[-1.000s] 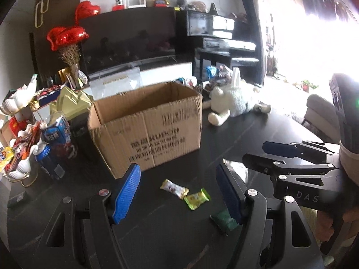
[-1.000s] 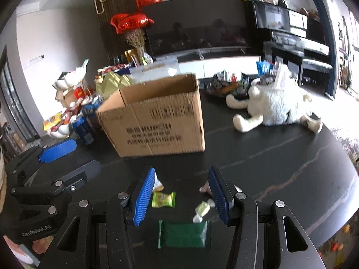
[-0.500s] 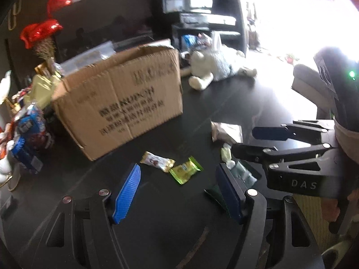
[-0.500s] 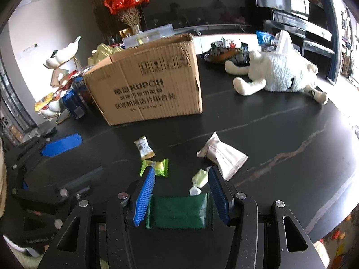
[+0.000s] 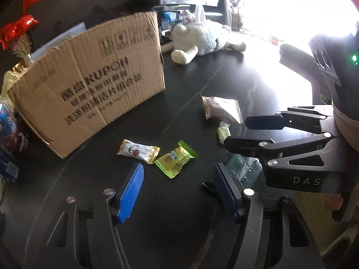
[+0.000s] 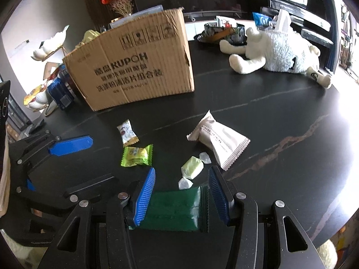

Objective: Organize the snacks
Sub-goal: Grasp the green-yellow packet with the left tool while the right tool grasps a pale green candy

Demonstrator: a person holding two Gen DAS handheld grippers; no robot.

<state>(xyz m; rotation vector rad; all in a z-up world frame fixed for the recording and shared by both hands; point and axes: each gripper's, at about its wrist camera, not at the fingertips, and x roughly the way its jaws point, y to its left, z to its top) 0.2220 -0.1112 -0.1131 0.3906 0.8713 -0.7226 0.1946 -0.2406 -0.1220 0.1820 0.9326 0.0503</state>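
Note:
Snacks lie on a black table [image 6: 280, 103] in front of a cardboard box [image 6: 134, 67], which also shows in the left wrist view [image 5: 89, 85]. My right gripper [image 6: 181, 192] is open, its jaws on either side of a dark green packet [image 6: 175, 208] that lies on the table. My left gripper [image 5: 177, 186] is open and empty, low over the table just short of a yellow-green candy [image 5: 176, 159] and a white-gold candy [image 5: 138, 150]. A pale green twist candy [image 6: 191, 170] and a white packet [image 6: 222, 141] lie ahead of the right gripper.
A white plush toy [image 6: 276, 51] lies at the back right. Snack bags and blue packets [image 6: 58, 89] crowd the table left of the box. A bowl of items [image 6: 224, 32] stands behind the box. The table edge curves at the right.
Both grippers have come down and forward toward the snacks. The right gripper's jaws now straddle the green packet. The box looks nearer and larger.

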